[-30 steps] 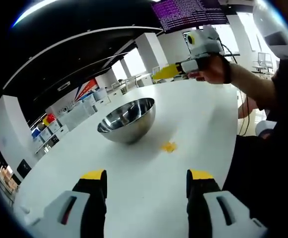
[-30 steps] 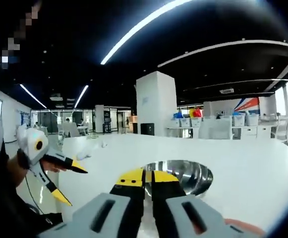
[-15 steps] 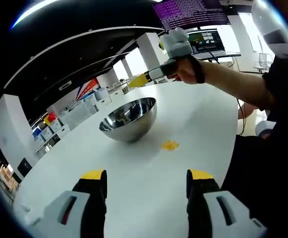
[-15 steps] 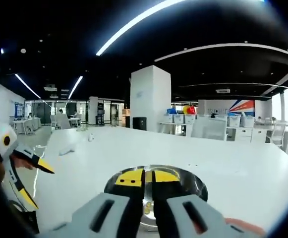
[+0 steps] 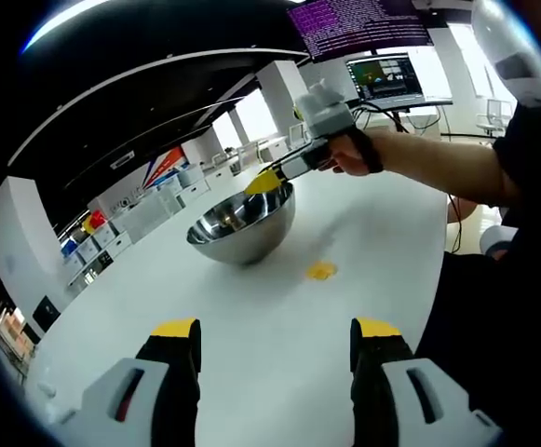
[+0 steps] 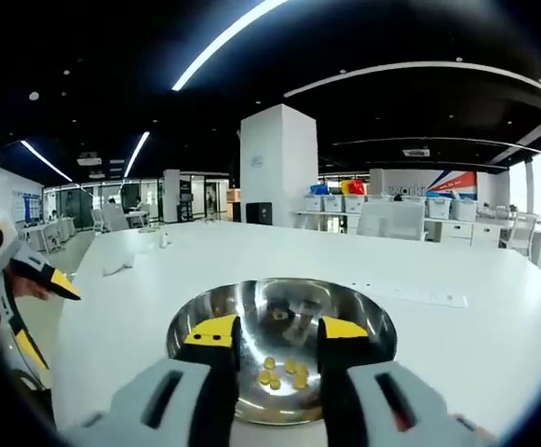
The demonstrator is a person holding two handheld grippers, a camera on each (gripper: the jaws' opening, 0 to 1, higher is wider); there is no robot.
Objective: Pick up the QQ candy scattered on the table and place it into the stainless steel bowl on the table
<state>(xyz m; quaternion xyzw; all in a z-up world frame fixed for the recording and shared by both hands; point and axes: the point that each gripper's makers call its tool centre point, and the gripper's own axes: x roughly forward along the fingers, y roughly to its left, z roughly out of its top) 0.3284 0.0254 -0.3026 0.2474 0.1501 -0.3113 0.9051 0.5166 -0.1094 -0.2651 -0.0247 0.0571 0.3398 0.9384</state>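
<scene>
The right tool (image 6: 277, 331) hangs parted over the bowl (image 6: 382, 358) holding yellow candies (image 6: 285, 372).

The stainless steel bowl (image 6: 281, 352) is polished metal, mirror-bright inside and out, throwing back the room. The table (image 5: 279, 345) is smooth matt white. The candies (image 6: 284, 372) look glossy yellow. The right gripper (image 6: 275, 328) has hard plastic jaws, matt black, yellow-tipped.

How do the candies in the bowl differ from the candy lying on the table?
The candies in the bowl are several small yellow pieces, clustered on the bottom of the steel bowl. The candy on the table lies as one small patch on the white table, beside the bowl. Both are yellow.
</scene>
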